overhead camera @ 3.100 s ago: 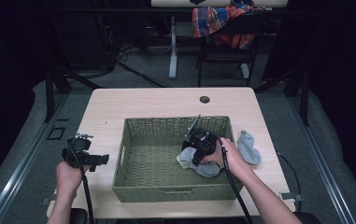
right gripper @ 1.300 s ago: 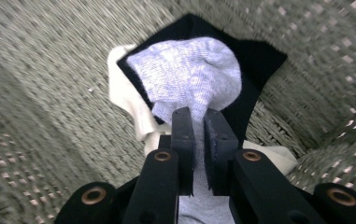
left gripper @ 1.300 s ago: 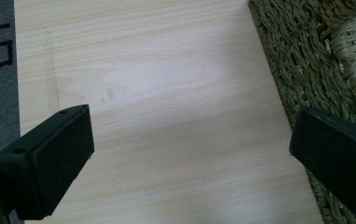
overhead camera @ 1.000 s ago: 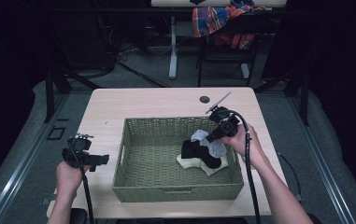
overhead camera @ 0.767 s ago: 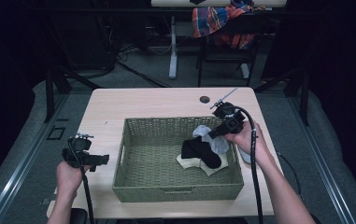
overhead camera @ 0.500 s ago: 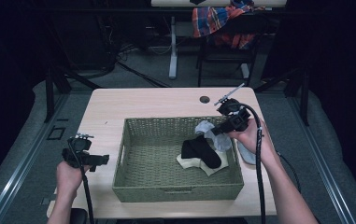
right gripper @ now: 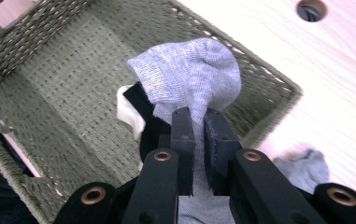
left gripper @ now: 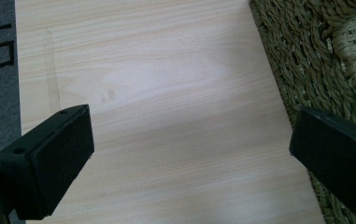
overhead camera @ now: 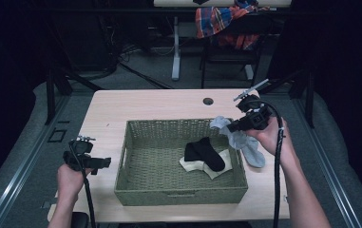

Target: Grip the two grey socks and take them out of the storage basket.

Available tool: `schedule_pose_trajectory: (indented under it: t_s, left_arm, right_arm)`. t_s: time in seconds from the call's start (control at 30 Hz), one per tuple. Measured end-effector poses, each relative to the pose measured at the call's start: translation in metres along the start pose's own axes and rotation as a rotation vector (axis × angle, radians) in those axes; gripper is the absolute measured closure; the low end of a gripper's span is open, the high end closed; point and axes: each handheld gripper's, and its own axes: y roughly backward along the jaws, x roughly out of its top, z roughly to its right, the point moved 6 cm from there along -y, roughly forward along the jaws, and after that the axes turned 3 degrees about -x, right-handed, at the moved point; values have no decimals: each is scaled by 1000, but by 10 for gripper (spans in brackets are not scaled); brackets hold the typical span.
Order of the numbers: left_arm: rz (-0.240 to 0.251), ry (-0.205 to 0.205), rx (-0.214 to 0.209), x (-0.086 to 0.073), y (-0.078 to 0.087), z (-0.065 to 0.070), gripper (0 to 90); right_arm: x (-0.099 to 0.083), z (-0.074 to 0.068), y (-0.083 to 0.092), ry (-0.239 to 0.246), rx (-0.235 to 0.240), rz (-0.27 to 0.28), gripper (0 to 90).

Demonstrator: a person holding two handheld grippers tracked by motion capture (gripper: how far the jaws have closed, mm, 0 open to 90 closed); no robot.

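The right hand-held gripper (overhead camera: 232,127) is clamped on a grey sock (right gripper: 189,79), holding it raised above the right rim of the wicker basket (overhead camera: 136,190) on the tabletop (overhead camera: 150,102). A black sock (overhead camera: 204,154) lies inside the basket. The left hand-held gripper (left gripper: 189,154) has its jaws spread wide over bare tabletop beside the basket.

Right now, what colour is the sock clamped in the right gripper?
Light grey; the sock shows best in the right gripper view.
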Motion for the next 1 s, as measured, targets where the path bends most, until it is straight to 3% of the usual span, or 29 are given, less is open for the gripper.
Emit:
schedule_pose_trajectory:
  t_s: [0.6,1.0]
  left_arm:
    - [-4,-2,-1,0,0,0,0]
    - [0,3,4,0,0,0,0]
  right_arm:
    - [-24,49,22,-113,-88,24,840]
    - [-44,85,23,-201,-153,16,841]
